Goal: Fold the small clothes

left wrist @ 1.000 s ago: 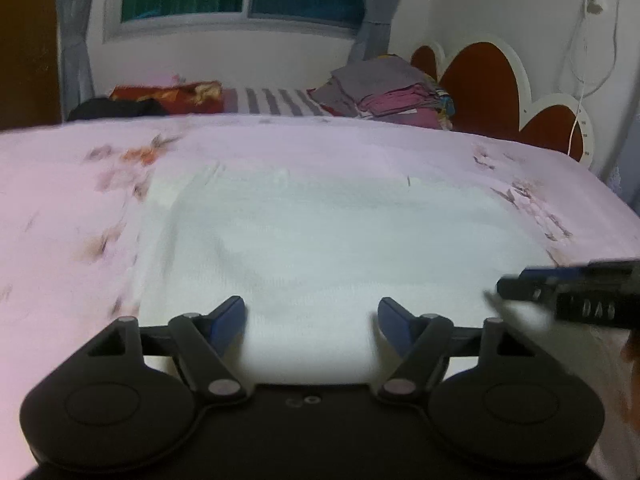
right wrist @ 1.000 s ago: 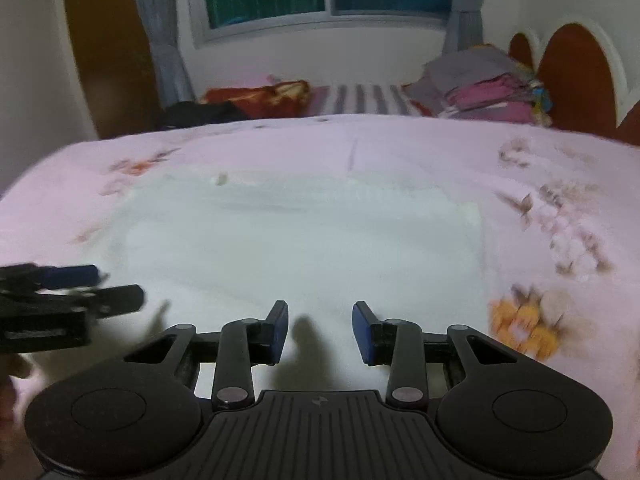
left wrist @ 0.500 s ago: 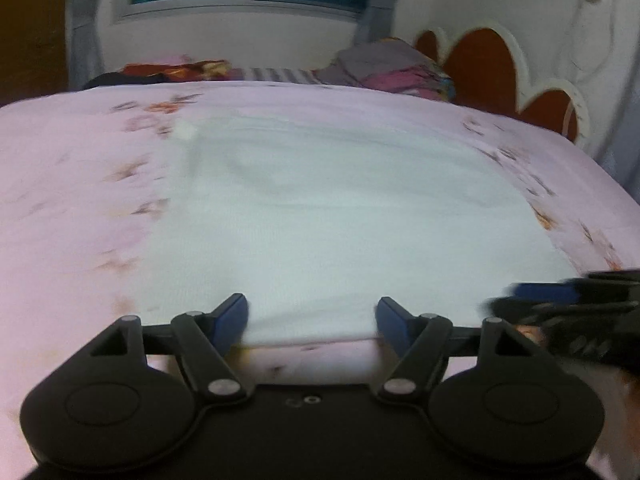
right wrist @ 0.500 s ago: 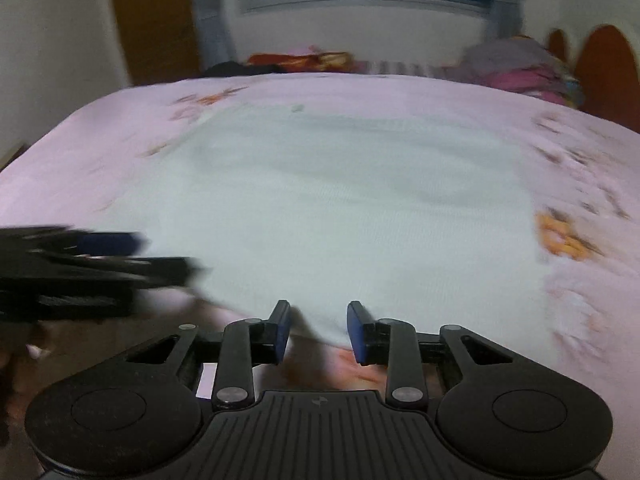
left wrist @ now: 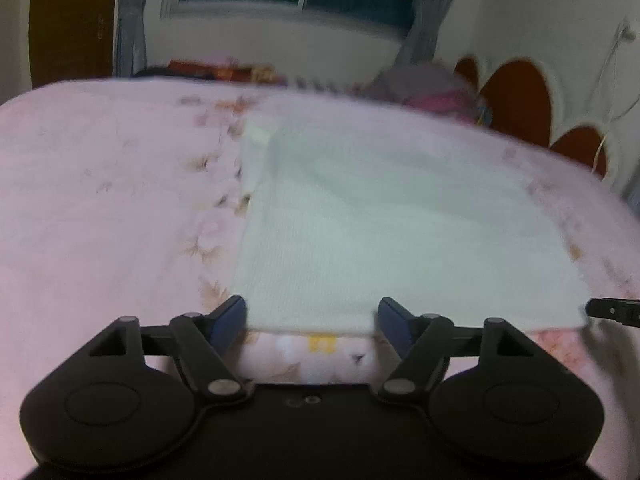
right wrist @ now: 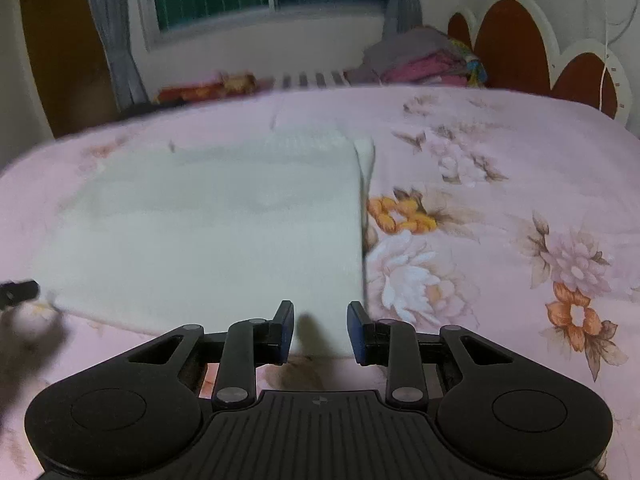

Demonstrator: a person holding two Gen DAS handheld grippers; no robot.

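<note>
Right wrist view alone: orange flower print (right wrist: 402,216) beside white garment (right wrist: 208,232)

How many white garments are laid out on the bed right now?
1. The white garment lies flat on the pink floral bedspread, its near edge between both grippers. Folded clothes stacked near the headboard could hide more.

A white garment (right wrist: 208,236) lies flat on the bed (right wrist: 520,152), which carries a pink floral cover. The right gripper (right wrist: 320,330) sits low over the garment's near right corner, jaws parted, the near hem lying between them; no pad presses on it. The tip of the left gripper (right wrist: 18,292) shows at the frame's left edge, just beside the garment's near left corner. A stack of folded clothes (right wrist: 424,58) rests at the far side near the scalloped headboard (right wrist: 516,40). Motion blur softens the far edge.
</note>
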